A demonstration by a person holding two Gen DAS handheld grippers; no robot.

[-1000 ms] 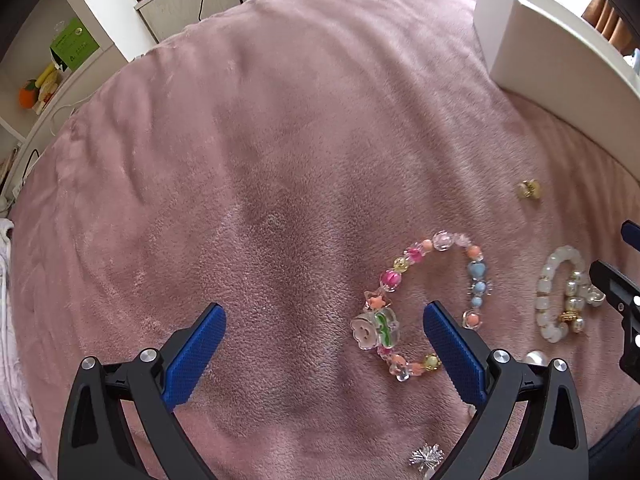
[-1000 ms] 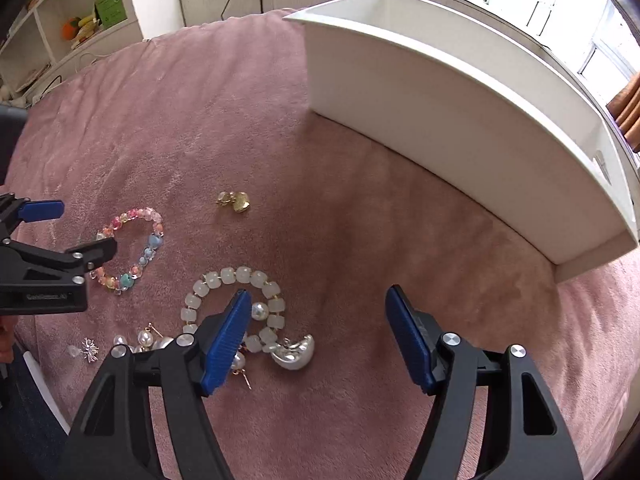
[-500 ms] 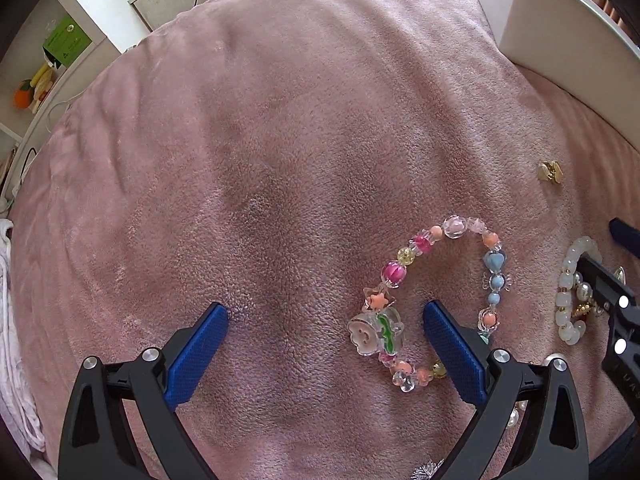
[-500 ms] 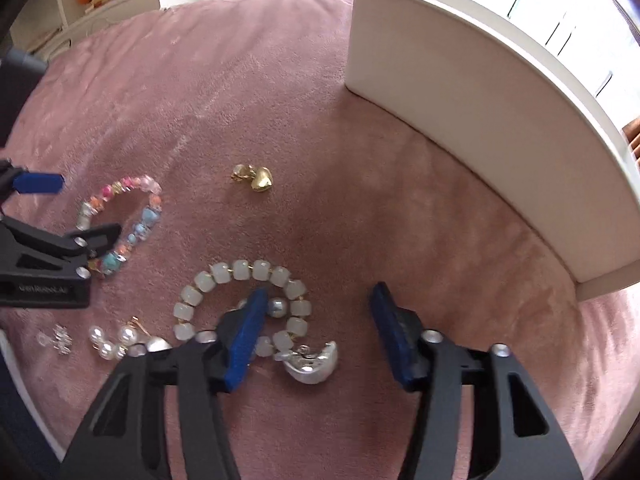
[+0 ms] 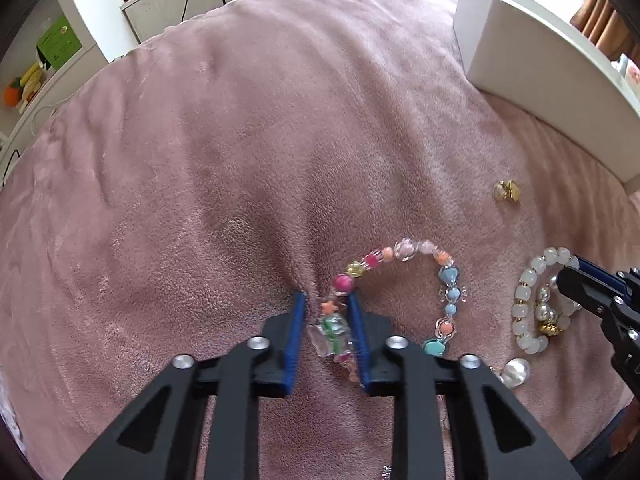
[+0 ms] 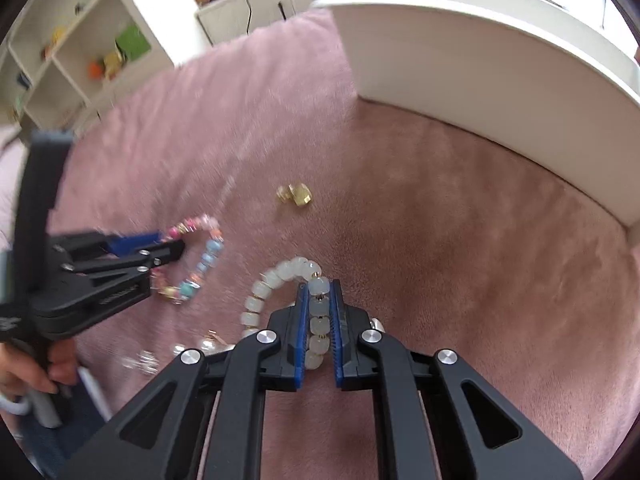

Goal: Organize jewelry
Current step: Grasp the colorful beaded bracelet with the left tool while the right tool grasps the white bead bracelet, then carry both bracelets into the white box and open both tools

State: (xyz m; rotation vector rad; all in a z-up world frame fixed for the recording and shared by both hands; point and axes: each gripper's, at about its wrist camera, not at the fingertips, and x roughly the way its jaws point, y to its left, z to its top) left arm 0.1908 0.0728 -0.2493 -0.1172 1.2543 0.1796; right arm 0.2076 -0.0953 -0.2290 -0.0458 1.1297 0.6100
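Observation:
My left gripper (image 5: 326, 304) is shut on the colourful bead bracelet (image 5: 404, 250), gripping its clear charm end on the pink blanket. The same bracelet shows in the right wrist view (image 6: 208, 256) beside the left gripper (image 6: 176, 250). My right gripper (image 6: 319, 292) is shut on the white bead bracelet (image 6: 276, 276), with several beads between its blue pads. That bracelet shows in the left wrist view (image 5: 528, 280), with the right gripper (image 5: 568, 276) on its right side.
A white open box (image 6: 480, 52) stands at the back right on the pink blanket (image 5: 240, 140). A pair of gold earrings (image 6: 296, 195) lies between the box and the bracelets. Pearl earrings (image 5: 514, 372) lie near the front. Shelves stand at the far left.
Both grippers have lowered onto the blanket and closed. The left one has taken hold of the colourful bracelet and the right one of the white bead bracelet.

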